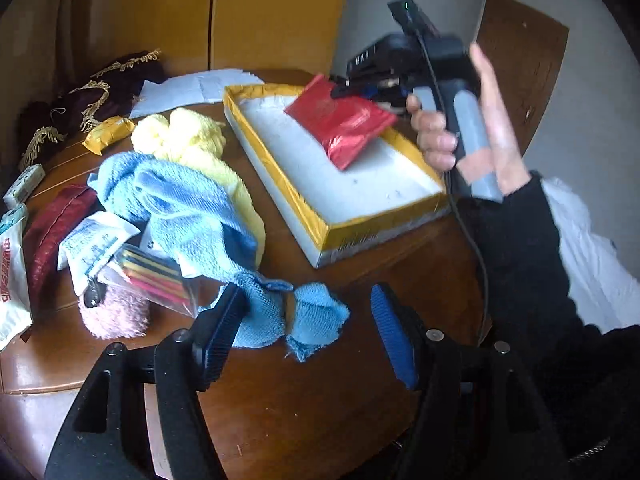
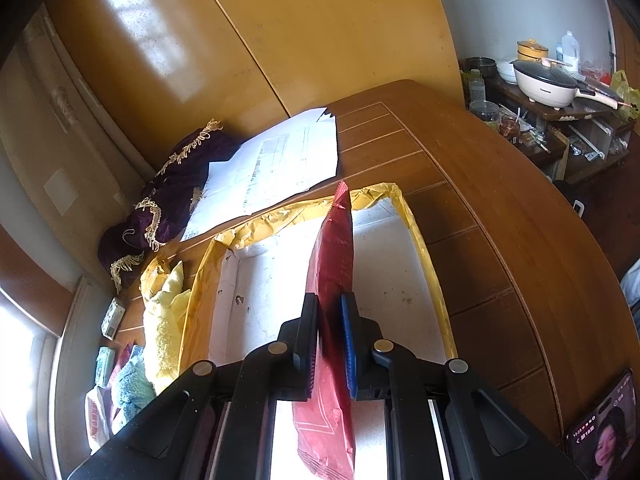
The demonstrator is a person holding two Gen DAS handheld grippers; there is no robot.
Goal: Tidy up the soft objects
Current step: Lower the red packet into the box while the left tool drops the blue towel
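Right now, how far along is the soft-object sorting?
Early. Nothing rests loose in the box yet. In hand: the right gripper is shut on the red packet over the box. Left: the blue towel, yellow towel and pink fluffy item lie on the table; the left gripper is open.

Open brown wooden table surface (image 1: 304, 412) right in front of the left gripper (image 1: 306, 332), with jaws wide apart and only a corner of the light blue terry towel (image 1: 188, 216) lying between them. To the left, no clear passage: crumpled pale yellow towel (image 1: 188, 136), pink fluffy cloth (image 1: 116, 314), clear plastic bag of coloured sticks (image 1: 154, 278) and white printed packets (image 1: 94, 242) crowded together. Ahead on the right, shallow white tray with yellow taped rim (image 1: 336, 236) as a low barrier. Above the tray, red plastic packet (image 2: 332, 280) clamped in the right gripper (image 2: 330, 344), blocking the middle. Bare white tray floor (image 2: 264, 292) free on both sides of the packet. Clear wooden strip (image 2: 488, 248) along the right of the tray.
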